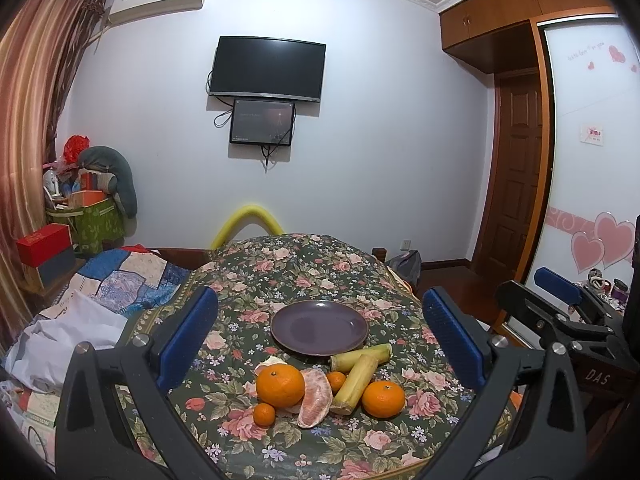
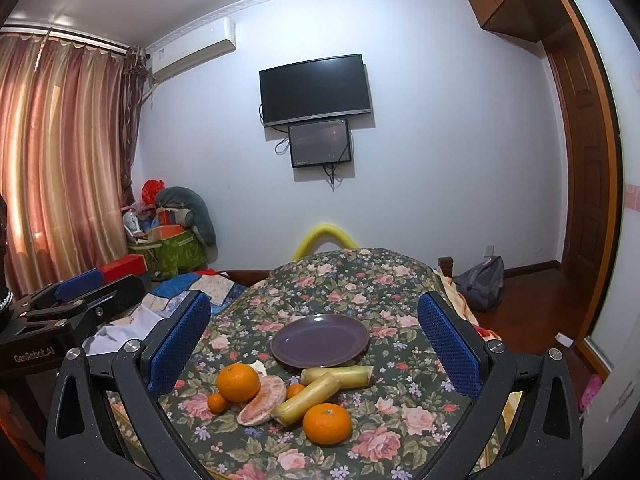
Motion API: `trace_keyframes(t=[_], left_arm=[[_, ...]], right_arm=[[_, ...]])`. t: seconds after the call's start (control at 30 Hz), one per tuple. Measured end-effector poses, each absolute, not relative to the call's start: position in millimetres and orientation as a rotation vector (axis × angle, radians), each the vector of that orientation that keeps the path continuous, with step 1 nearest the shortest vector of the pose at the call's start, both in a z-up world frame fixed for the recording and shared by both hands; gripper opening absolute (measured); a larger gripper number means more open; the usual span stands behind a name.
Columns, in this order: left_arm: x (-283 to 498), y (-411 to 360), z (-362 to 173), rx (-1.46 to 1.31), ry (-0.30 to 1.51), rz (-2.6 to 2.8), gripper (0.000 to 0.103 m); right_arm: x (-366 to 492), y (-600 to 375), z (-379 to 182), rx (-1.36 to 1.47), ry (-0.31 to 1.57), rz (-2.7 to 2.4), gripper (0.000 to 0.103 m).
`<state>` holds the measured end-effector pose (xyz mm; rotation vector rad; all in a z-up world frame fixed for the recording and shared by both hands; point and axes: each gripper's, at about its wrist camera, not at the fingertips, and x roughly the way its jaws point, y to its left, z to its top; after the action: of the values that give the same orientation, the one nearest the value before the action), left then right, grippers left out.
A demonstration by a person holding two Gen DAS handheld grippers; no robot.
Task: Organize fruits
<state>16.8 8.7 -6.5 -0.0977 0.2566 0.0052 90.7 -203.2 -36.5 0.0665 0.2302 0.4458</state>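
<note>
Table (image 1: 280, 264), covered by a dark floral cloth, carries all task items. Behind it, a TV (image 1: 267, 69) hangs on the wall with a smaller screen (image 1: 262, 122) directly below.

Left gripper (image 1: 320, 340): jaws spread wide, blue pads (image 1: 188, 336) well apart, nothing held. It hangs above the near table edge, with the fruit group between its fingers in the left wrist view.

Right gripper (image 2: 316, 344): jaws likewise wide, blue pads (image 2: 450, 344) well apart, nothing held. It also appears at the right edge of the left wrist view, beside the left gripper.

Plate (image 2: 320, 340): purple, bare, mid-table, just beyond the fruit.

Two sugarcane pieces (image 2: 310, 398), pale yellow-green: one lies at the plate's near rim; the other lies slantwise, its upper end against the first.

Pomelo segment (image 2: 262, 402): peeled, pink, touching the big orange and near the slanted cane's lower end. A second pale piece (image 2: 259, 367) shows behind the big orange; identity uncertain.

Big orange (image 2: 238, 382): left of the group, near the plate.

Second orange (image 2: 327, 423): nearest the camera on the right, just beside the slanted cane's lower end.

Small orange (image 2: 216, 403): touching the big orange on its near left.

Another small orange (image 2: 295, 390): between the pomelo segment and the slanted cane, partly hidden.
</note>
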Motion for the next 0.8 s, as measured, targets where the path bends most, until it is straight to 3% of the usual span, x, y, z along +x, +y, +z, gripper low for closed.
trace_keyframes(t=[0.8], left_arm=[[28, 7, -16, -0.094, 0.291, 0.015, 0.103]], right_arm=[[103, -201, -41, 0.052, 0.274, 0.453, 0.103]])
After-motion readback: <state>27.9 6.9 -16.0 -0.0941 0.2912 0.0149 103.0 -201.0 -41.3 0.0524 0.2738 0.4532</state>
